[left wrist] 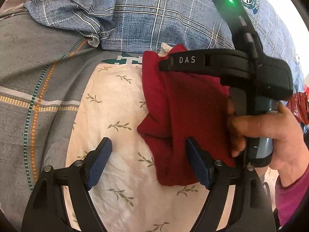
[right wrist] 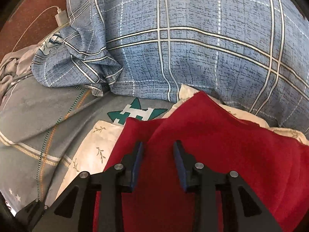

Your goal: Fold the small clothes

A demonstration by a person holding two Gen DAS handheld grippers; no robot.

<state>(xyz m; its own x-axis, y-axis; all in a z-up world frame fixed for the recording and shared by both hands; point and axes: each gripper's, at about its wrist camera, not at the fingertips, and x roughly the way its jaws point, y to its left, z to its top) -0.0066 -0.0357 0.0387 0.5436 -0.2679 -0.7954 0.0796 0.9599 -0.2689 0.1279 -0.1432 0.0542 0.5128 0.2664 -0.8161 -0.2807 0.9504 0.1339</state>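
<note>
Now, left gripper point(left wrist: 148, 164): your jaws gape, nothing pinched.
Right gripper point(right wrist: 158, 164): parted over the cloth, gripping nothing.
Crumpled red knit garment point(left wrist: 193, 116): lies on the white leaf-print pillowcase point(left wrist: 115, 106).
Writing: "DAS" on your right tool's black arm.
Behind: blue plaid pillow point(right wrist: 193, 48).

We see a bed point(right wrist: 29, 106) under a grey striped sheet. On it lie a blue plaid pillow point(right wrist: 193, 48), a white leaf-print cloth point(left wrist: 115, 116) with the red garment point(right wrist: 212, 135) on top, and a white charger point(right wrist: 60, 18) beside the pillow.
</note>
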